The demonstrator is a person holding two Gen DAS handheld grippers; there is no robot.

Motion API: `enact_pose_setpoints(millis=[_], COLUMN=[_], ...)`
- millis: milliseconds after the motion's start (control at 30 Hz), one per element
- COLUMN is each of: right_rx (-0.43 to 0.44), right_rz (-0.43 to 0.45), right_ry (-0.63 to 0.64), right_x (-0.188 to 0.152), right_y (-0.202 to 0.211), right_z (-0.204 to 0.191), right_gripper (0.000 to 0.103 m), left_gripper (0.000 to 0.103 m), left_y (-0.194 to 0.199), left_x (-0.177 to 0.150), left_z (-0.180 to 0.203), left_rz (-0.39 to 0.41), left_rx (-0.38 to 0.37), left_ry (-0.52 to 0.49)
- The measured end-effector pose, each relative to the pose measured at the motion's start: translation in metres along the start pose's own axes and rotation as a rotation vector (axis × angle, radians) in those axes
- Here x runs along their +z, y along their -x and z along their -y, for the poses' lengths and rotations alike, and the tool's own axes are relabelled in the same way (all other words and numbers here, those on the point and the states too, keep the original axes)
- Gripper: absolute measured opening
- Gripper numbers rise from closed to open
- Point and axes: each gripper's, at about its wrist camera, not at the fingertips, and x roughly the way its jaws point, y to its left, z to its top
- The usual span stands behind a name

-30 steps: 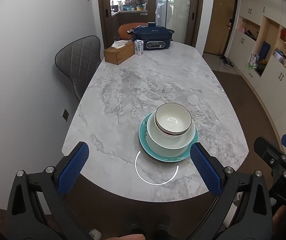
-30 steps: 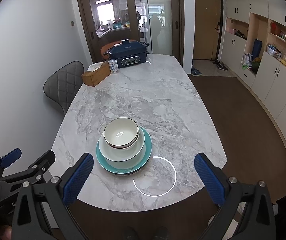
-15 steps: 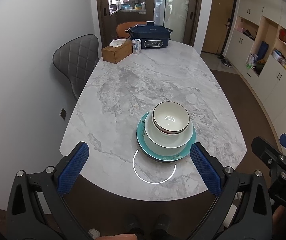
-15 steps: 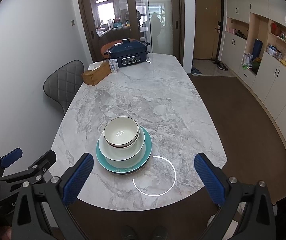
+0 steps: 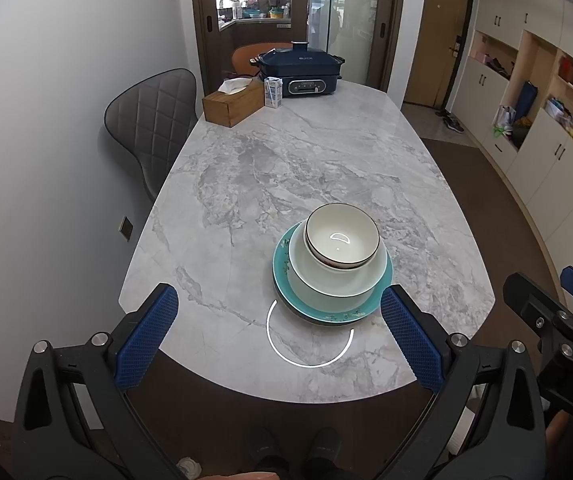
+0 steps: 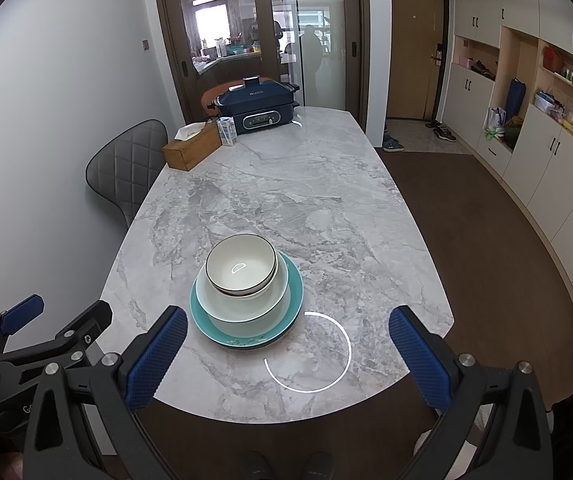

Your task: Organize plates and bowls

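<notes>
Stack unmoved: rimmed bowl in white bowl, on teal plate.

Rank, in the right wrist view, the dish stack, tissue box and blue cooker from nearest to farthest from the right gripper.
From the right gripper:
1. Dish stack, just ahead, slightly left, near table end.
2. Tissue box, far left edge.
3. Blue cooker, far end, behind the box.

Home dining room: marble table, cooker, shoe cabinets.
</notes>
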Motion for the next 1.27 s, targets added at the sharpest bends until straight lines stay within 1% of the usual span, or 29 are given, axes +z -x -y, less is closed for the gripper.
enact_pose_setpoints(millis=[433, 1033, 1267], right_rx=[0.004, 0.011, 0.012], right_rz=[-0.002, -0.005, -0.006], right_ry=[0.003, 0.004, 0.006], right_x=[0.0016, -0.0014, 0.0006], right_y=[-0.0009, -0.0035, -0.0041], right_z=[0.0002, 0.0026, 0.0032], right_gripper=[0.103, 0.103, 0.103], left_gripper=[0.103, 0.103, 0.103], left_y=[-0.0019, -0.0035, -0.0031], left_x=[0.0007, -0.0037, -0.0026], left_z=[-0.0007, 0.0005, -0.0004], left_rz=[-0.002, 0.001, 0.001], left_rx=[0.001, 0.021, 0.011], left_ry=[0.000, 0.009, 0.010])
